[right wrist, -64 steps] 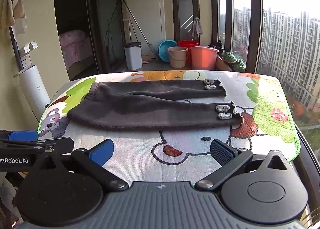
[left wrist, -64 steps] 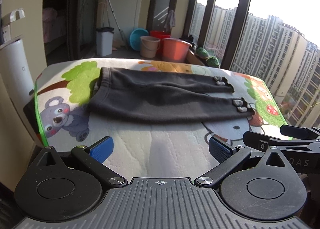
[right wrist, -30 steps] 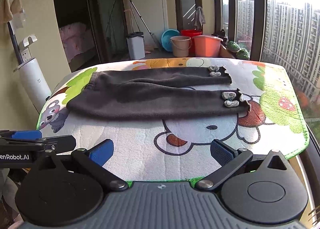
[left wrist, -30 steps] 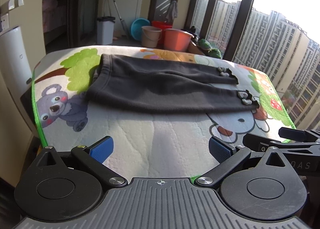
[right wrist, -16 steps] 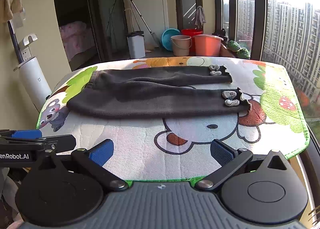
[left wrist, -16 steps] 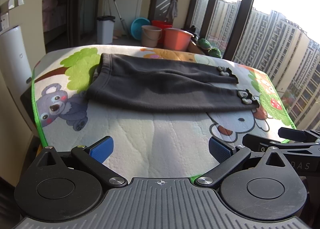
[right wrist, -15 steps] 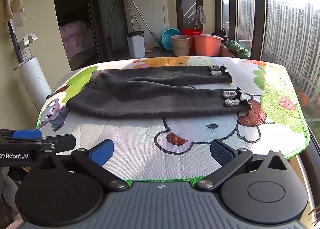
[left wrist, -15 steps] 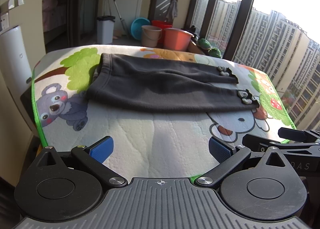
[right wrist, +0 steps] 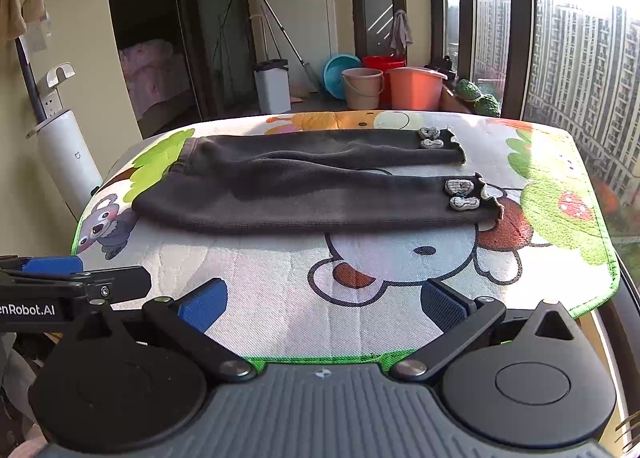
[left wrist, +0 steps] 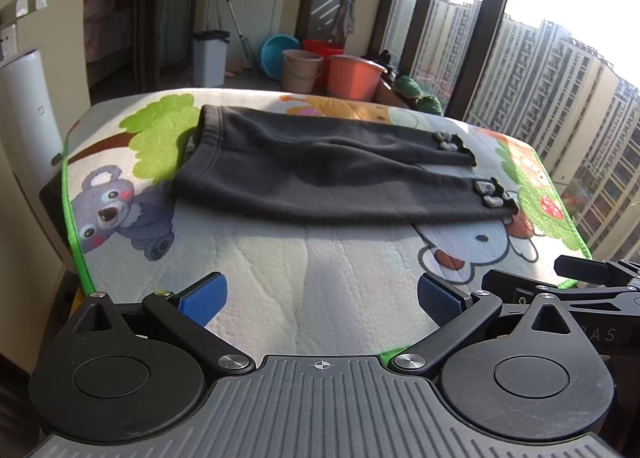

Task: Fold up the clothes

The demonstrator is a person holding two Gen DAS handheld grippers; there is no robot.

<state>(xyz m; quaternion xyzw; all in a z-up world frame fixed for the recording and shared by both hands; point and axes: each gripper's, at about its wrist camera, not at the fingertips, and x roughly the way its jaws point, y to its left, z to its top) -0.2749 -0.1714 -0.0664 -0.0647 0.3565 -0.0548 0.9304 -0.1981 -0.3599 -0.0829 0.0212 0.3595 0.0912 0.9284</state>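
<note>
Dark grey children's trousers (left wrist: 320,177) lie flat on the cartoon play mat (left wrist: 320,258), waistband at the left, both legs running right, small grey bows at the cuffs (left wrist: 488,193). They also show in the right wrist view (right wrist: 312,185). My left gripper (left wrist: 320,298) is open and empty over the mat's near edge, well short of the trousers. My right gripper (right wrist: 324,304) is open and empty, also at the near edge. Each gripper's side shows in the other's view.
The mat (right wrist: 560,217) covers a table with a green border. Behind stand buckets (right wrist: 416,87), a blue basin (right wrist: 338,71), a white bin (right wrist: 274,87) and a mop. A white vacuum stand (right wrist: 68,153) is at the left. Windows are at the right.
Both grippers drew back slightly toward the mat's near edge over the last two seconds; nothing visibly moved in the last half second. The trousers lie unchanged.
</note>
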